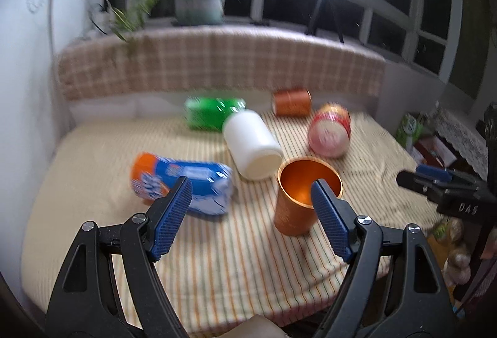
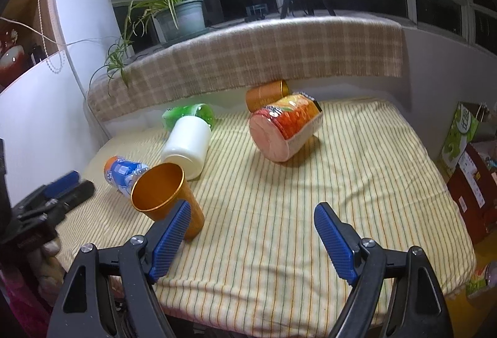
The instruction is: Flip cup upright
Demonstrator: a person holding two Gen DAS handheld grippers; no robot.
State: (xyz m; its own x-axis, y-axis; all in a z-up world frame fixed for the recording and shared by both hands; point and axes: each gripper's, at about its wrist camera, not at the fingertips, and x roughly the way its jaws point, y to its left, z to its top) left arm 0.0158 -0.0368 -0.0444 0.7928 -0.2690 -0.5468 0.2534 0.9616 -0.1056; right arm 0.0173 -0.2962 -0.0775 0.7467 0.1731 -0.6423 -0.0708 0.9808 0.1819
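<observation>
An orange metal cup (image 1: 295, 207) stands upright, mouth up, on the striped cloth near the front; it also shows in the right wrist view (image 2: 164, 198). My left gripper (image 1: 251, 185) is open and empty, its right fingertip in front of the cup's rim. My right gripper (image 2: 251, 210) is open and empty, with the cup just beyond its left finger (image 2: 169, 244). A second orange cup (image 1: 292, 102) lies on its side at the back; it also shows in the right wrist view (image 2: 267, 94).
Lying on the cloth (image 2: 310, 198) are a white jar (image 1: 251, 145), a green bottle (image 1: 211, 112), a blue and orange bottle (image 1: 183, 182) and a red noodle cup (image 2: 285, 128). A plaid-covered ledge (image 1: 217, 64) runs behind. Boxes (image 2: 466, 157) stand to the right.
</observation>
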